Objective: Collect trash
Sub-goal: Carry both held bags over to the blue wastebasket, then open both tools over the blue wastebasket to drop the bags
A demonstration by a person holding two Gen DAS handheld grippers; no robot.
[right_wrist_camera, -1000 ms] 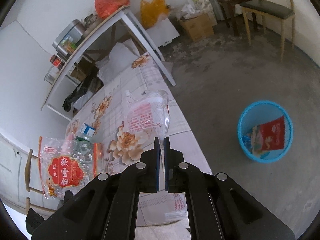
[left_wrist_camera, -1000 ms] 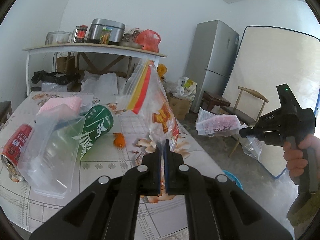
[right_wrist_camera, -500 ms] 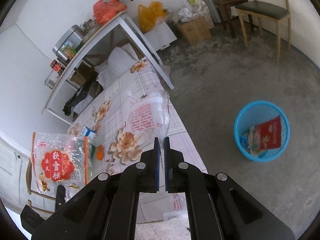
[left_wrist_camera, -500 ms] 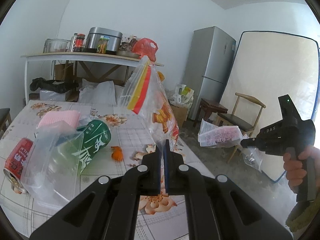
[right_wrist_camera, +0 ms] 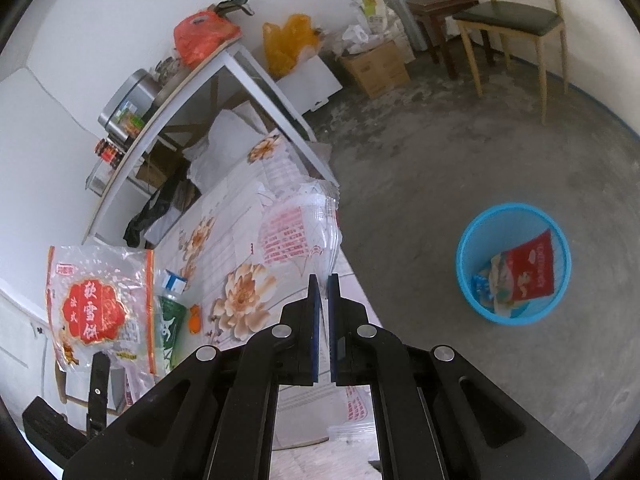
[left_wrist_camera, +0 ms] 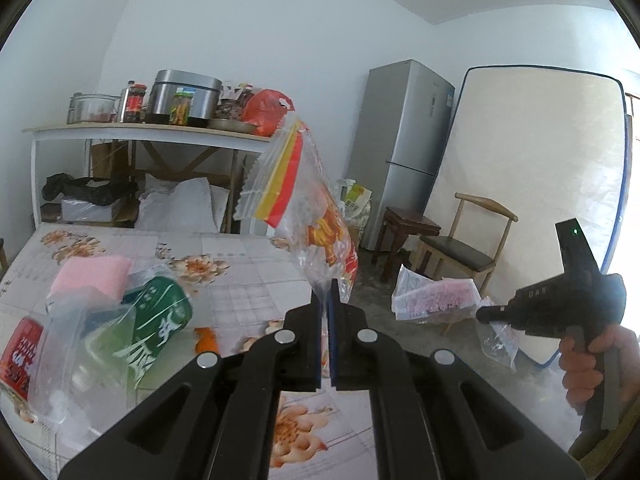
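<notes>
On the floral-clothed table (left_wrist_camera: 248, 280) at far left lie one red can (left_wrist_camera: 18, 354), one clear plastic bag (left_wrist_camera: 76, 354) draped partly over one green cup (left_wrist_camera: 158, 320), one pink cloth (left_wrist_camera: 92, 280) behind them and one small orange scrap (left_wrist_camera: 206, 340). At centre, the left gripper (left_wrist_camera: 325, 308) has its fingers pinched nearly together on the bottom edge of one clear snack bag with a red-and-yellow strip (left_wrist_camera: 304, 216), which stands up from the jaws above the table. To the right, a hand (left_wrist_camera: 592, 364) holds the right gripper (left_wrist_camera: 486, 314), its fingers likewise narrowed onto one crumpled clear wrapper with pink print (left_wrist_camera: 436, 298), hanging over the concrete floor beside the table edge. Behind it stand one wooden chair (left_wrist_camera: 464, 248), one dark stool (left_wrist_camera: 408, 224) and one grey fridge (left_wrist_camera: 404, 148). In the right wrist view the same wrapper (right_wrist_camera: 296, 232) rises from that gripper's closed tips (right_wrist_camera: 323, 292), the snack bag (right_wrist_camera: 96, 304) showing at left. Far right on the floor sits one blue bin (right_wrist_camera: 468, 264), well apart from both grippers, with one red packet (right_wrist_camera: 530, 270) and other wrappers inside.
</notes>
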